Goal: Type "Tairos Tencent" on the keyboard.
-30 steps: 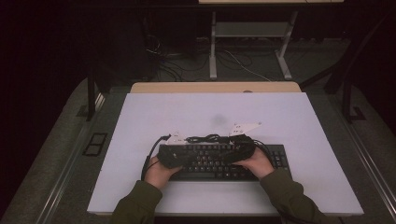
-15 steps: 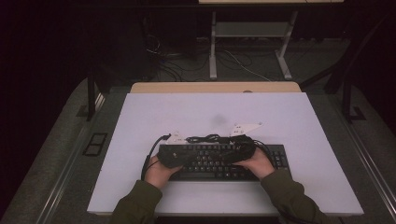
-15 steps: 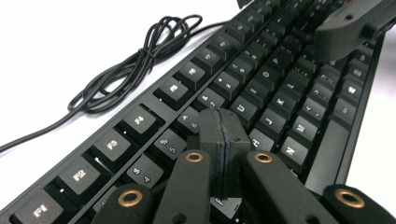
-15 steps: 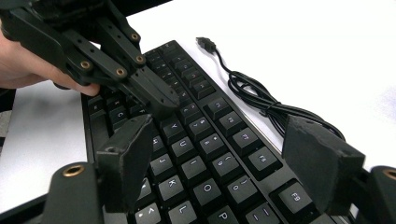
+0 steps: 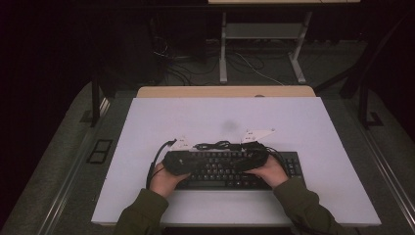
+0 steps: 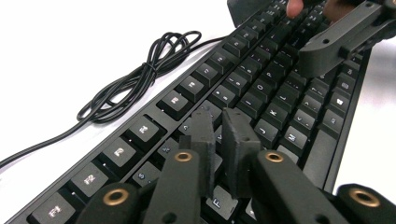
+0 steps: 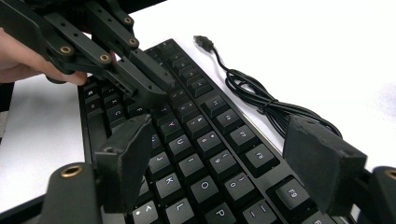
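Note:
A black keyboard lies on the white table, with its coiled black cable behind it. Both hands hold their grippers low over the keys, pointing at each other. My left gripper hovers above the left-middle keys. Its jaws have just been opening and show a narrow slit with nothing in it. My right gripper stands wide open over the right-middle keys, gripping nothing. From above, the left gripper and the right gripper nearly meet. The other hand's gripper appears in each gripper view, right gripper and left gripper.
The cable ends in a loose USB plug on the table behind the keyboard's left end. Bare white table surrounds the keyboard. Beyond the far edge are a wooden strip, dark floor and a desk frame.

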`<action>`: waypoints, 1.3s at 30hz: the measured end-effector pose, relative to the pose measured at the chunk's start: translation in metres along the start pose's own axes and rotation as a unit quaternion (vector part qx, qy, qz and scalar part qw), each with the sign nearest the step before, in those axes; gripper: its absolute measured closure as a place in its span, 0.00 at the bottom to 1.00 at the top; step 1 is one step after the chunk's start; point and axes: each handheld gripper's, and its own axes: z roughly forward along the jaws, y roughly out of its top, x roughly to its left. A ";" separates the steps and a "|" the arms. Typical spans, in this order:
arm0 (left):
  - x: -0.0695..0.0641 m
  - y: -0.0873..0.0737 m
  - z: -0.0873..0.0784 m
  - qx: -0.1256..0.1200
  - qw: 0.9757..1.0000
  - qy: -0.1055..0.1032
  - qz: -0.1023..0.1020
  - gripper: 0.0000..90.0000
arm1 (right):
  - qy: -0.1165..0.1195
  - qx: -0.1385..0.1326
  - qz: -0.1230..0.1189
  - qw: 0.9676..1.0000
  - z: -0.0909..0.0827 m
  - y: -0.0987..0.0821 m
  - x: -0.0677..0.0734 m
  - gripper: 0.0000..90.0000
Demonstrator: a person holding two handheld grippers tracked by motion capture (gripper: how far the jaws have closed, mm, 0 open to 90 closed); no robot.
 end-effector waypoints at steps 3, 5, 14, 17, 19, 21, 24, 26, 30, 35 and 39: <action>0.000 -0.001 -0.002 -0.003 1.000 0.001 -0.003 0.83 | 0.000 0.000 0.001 1.000 0.000 0.000 0.000 0.26; 0.001 -0.002 -0.004 -0.006 1.000 0.002 -0.005 0.79 | 0.001 0.001 0.002 1.000 0.001 0.000 0.000 0.26; 0.001 -0.005 -0.016 -0.020 1.000 0.006 -0.004 0.55 | 0.002 0.001 0.001 1.000 -0.003 -0.001 0.003 0.25; 0.002 -0.007 -0.022 -0.025 1.000 0.007 -0.004 0.50 | 0.002 -0.002 0.001 1.000 -0.007 -0.002 0.003 0.24; 0.002 -0.009 -0.026 -0.031 0.999 0.007 -0.005 0.46 | 0.003 -0.002 0.000 1.000 -0.010 -0.003 0.003 0.22; 0.002 -0.010 -0.030 -0.035 0.999 0.007 -0.007 0.42 | 0.002 -0.002 0.001 1.000 -0.013 -0.006 0.003 0.21; 0.002 -0.012 -0.034 -0.037 0.999 0.007 -0.005 0.37 | -0.001 -0.002 0.004 1.000 -0.019 -0.009 0.002 0.20; 0.001 -0.014 -0.037 -0.040 0.999 0.008 -0.007 0.34 | -0.003 -0.002 0.007 1.000 -0.023 -0.011 0.001 0.20; 0.001 -0.018 -0.043 -0.047 0.999 0.012 -0.006 0.28 | -0.007 -0.009 0.008 1.000 -0.033 -0.016 -0.001 0.19; 0.001 -0.023 -0.048 -0.048 0.999 0.015 -0.007 0.22 | -0.012 -0.019 0.019 1.000 -0.048 -0.024 -0.002 0.18; 0.000 -0.027 -0.052 -0.051 0.998 0.018 -0.008 0.19 | -0.013 -0.028 0.026 0.999 -0.060 -0.030 -0.002 0.16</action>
